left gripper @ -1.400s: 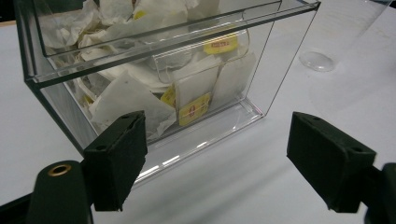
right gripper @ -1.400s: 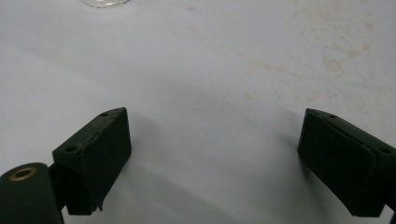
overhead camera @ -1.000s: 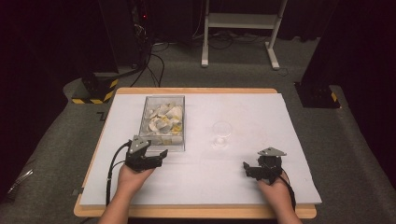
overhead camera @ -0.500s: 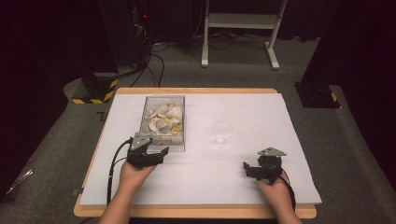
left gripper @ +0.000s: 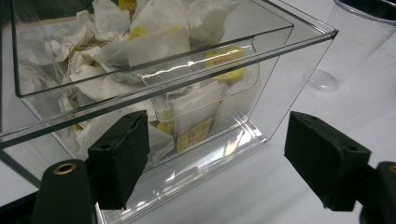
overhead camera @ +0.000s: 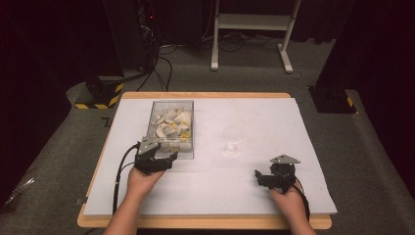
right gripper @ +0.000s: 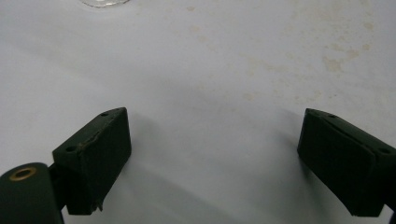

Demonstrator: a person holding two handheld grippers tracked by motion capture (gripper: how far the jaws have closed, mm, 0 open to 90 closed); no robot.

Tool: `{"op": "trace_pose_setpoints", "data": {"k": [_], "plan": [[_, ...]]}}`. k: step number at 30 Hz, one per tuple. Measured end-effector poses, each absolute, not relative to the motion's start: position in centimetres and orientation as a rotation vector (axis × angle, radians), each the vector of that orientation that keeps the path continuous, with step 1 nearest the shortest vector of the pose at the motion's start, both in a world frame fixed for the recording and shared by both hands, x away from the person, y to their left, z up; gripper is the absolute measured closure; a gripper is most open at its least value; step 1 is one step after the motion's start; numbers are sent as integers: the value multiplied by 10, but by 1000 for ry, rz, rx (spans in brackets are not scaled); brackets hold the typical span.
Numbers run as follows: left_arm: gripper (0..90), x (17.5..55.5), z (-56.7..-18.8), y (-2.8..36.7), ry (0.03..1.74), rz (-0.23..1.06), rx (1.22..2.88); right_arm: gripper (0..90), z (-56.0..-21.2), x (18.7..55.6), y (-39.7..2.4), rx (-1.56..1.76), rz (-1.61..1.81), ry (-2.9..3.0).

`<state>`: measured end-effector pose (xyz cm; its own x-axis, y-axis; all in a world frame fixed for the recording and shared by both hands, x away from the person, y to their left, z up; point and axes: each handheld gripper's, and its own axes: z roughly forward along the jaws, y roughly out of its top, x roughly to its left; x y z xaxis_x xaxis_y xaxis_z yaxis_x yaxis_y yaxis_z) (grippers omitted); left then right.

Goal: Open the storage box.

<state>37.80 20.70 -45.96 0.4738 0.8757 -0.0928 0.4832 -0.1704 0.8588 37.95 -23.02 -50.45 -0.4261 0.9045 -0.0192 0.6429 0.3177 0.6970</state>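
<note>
Slightly forward since a second ago, the left gripper now sits just beside the clear box of tea bags. Both it and the right gripper gape wide, holding nothing.

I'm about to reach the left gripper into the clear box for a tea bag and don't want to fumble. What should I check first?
1. Left gripper open: ok.
2. Clear box lidless, top open: ok.
3. Tea bags inside: ok.
4. Left fingers above the rim: not ok, low beside the near wall.
5. Clear cup apart from the box: ok.
6. Right gripper open, on bare table: ok.
</note>
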Motion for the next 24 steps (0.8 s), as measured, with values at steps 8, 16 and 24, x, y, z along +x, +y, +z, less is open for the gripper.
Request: {"op": "trace_pose_setpoints", "data": {"k": [8,16,24], "plan": [[225,379,-459,206,1148,547,1807,96,-505,379,-230,1372,870,2182],[231,382,-456,202,1137,550,1814,96,-505,379,-230,1372,870,2182],[242,382,-457,199,1140,556,1824,96,-505,379,-230,1372,870,2182]]}}
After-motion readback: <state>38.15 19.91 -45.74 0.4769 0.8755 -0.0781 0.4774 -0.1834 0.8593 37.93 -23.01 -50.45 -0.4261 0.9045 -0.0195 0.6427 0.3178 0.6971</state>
